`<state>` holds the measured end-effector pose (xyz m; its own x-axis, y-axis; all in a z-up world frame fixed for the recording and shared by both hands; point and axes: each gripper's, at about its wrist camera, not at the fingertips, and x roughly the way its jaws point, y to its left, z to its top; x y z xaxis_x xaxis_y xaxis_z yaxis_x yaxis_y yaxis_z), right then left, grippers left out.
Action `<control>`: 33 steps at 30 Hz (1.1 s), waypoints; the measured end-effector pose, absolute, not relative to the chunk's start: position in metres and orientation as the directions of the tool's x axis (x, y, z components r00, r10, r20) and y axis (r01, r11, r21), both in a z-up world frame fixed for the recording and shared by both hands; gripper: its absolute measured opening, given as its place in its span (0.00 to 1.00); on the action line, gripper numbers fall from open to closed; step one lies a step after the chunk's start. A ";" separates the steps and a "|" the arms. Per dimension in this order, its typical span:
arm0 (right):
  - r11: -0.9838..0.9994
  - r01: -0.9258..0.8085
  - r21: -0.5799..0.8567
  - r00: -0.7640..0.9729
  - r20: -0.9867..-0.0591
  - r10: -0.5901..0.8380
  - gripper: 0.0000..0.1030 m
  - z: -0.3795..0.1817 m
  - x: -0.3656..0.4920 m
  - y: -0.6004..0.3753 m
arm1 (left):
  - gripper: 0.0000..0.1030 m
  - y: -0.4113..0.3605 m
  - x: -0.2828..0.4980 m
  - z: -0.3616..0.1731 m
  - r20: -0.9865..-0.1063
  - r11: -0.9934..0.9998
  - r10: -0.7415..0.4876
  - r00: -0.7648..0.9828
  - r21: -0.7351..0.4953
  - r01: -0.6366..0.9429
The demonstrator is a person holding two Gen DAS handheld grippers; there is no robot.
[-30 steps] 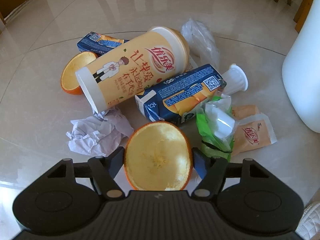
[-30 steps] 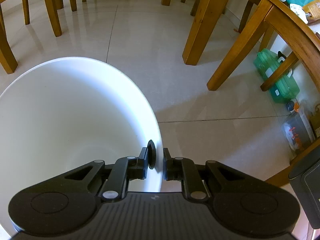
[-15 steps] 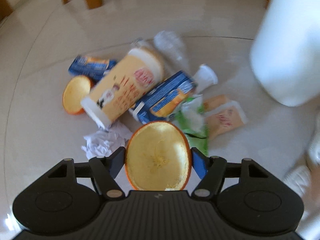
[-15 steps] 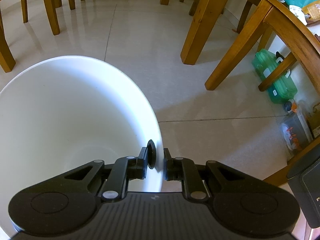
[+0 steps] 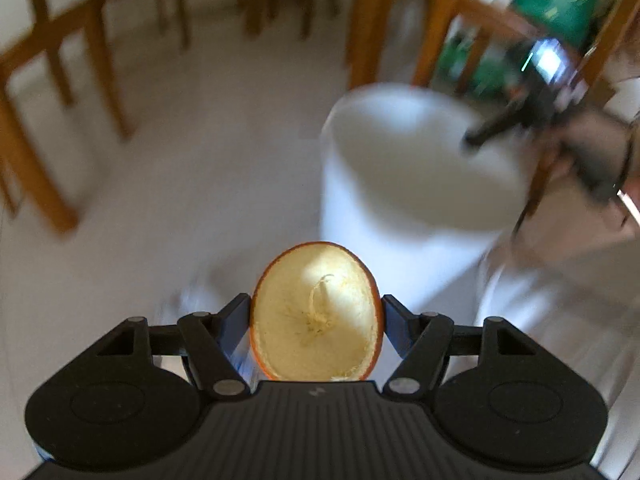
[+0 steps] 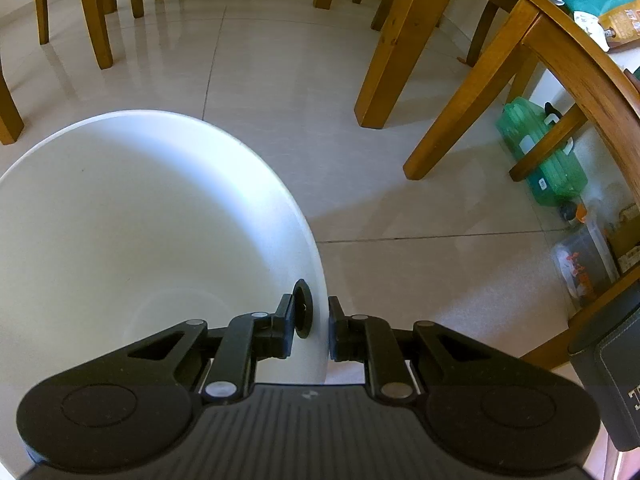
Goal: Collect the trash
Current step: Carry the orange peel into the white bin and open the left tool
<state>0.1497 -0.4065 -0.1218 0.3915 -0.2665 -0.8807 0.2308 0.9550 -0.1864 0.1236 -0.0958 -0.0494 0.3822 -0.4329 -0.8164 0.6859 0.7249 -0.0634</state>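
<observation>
My left gripper is shut on a hollow half orange peel, its pale inside facing the camera, held in the air in front of the white bin. The blurred left wrist view shows the bin's open mouth ahead and to the right, with my right gripper clamped on its far rim. In the right wrist view the right gripper is shut on the white bin's rim, one finger inside and one outside. The bin's inside looks bare.
Wooden chair and table legs stand on the pale tiled floor around the bin. A green plastic container and a clear box sit under the table at right. A person's hand holds the right gripper.
My left gripper rose and swung away from the trash pile with the orange peel; the pile left its view and the bin's open mouth came in. The right gripper stayed on the rim.
</observation>
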 end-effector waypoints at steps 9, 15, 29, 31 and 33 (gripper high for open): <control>0.953 0.231 -0.197 0.393 -0.877 -0.276 0.19 -0.124 0.148 -0.405 | 0.71 -0.196 0.149 -0.030 -0.730 0.646 -0.579 0.363 -0.140 0.750; 0.953 0.233 -0.193 0.394 -0.877 -0.274 0.19 -0.123 0.148 -0.405 | 0.93 -0.207 0.140 -0.037 -0.702 0.636 -0.590 0.399 -0.098 0.766; 0.953 0.242 -0.181 0.394 -0.879 -0.267 0.19 -0.122 0.149 -0.407 | 0.95 -0.160 0.149 -0.034 -0.717 0.709 -0.527 0.455 -0.076 0.701; 0.953 0.243 -0.183 0.394 -0.879 -0.269 0.19 -0.123 0.149 -0.406 | 0.95 -0.149 0.146 -0.042 -0.728 0.728 -0.506 0.463 -0.072 0.682; 0.952 0.244 -0.184 0.394 -0.878 -0.271 0.19 -0.123 0.149 -0.406 | 0.95 -0.137 0.143 -0.052 -0.735 0.751 -0.484 0.475 -0.070 0.657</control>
